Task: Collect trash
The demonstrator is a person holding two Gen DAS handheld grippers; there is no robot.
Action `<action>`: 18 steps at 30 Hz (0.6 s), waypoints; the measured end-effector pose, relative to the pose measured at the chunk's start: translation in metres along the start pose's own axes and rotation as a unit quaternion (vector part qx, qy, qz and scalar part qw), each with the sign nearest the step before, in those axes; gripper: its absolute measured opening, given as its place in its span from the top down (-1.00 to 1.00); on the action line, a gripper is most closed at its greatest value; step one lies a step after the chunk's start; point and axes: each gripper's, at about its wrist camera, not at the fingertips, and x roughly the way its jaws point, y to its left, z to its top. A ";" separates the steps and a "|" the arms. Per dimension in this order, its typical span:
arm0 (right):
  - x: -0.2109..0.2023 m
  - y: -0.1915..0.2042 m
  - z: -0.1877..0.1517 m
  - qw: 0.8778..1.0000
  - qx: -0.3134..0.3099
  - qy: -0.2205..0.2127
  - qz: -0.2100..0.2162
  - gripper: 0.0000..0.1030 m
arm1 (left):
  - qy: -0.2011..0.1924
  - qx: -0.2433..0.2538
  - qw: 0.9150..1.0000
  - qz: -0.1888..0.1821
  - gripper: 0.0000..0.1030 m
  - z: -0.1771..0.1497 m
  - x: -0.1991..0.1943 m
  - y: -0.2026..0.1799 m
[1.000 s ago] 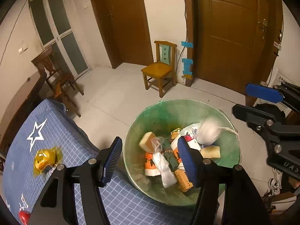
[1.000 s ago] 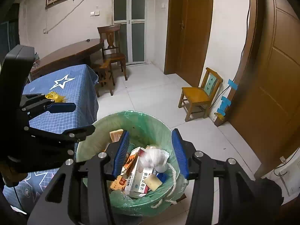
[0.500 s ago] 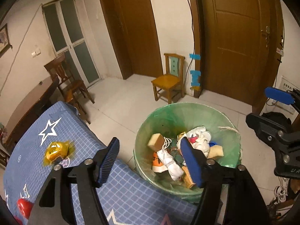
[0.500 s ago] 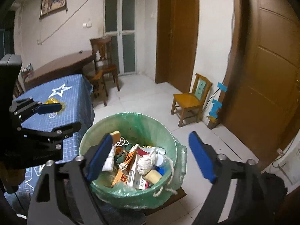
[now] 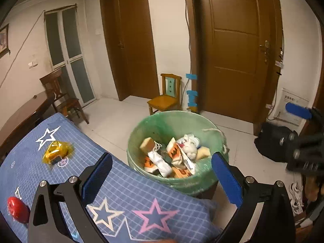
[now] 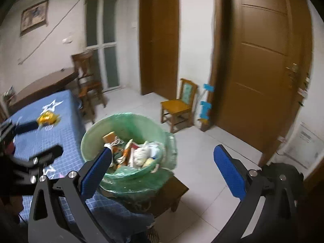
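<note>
- Left gripper [image 5: 162, 178]: the jaws are opening and are seen widely spread, with nothing pinched between the blue pads; it is held above the near edge of the blue tablecloth [image 5: 129, 190], with the bin just beyond.
- Right gripper [image 6: 163, 171]: the jaws are likewise opening, widely spread and empty; it is held beside the bin, over the white tiled floor [image 6: 202, 162].
- Trash bin [image 5: 158, 125]: a round bin lined with a green bag is set just off the table's edge. Collected trash [image 5: 174, 156] is piled inside: orange-and-white cartons, crumpled white tissue or cloth, tan sponge-like blocks and a length of white string draped over the rim.
- Yellow wrapper [image 5: 55, 151]: left on the tablecloth beside a printed white star, well apart from the bin.
- Red object [image 5: 18, 209]: seen at the tablecloth's near left edge; its kind cannot be told.
- Writing: print is present on the cartons and on a white wall notice [image 5: 292, 109] at the right, but none of it can be read.
- Background: a small wooden chair [image 5: 165, 99] is placed against the wall between two brown doors.
</note>
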 end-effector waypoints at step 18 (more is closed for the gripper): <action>-0.009 -0.001 -0.015 0.999 -0.012 -0.017 -0.026 -0.89 | -0.058 -0.034 0.997 0.026 -0.90 -0.010 -0.008 -0.008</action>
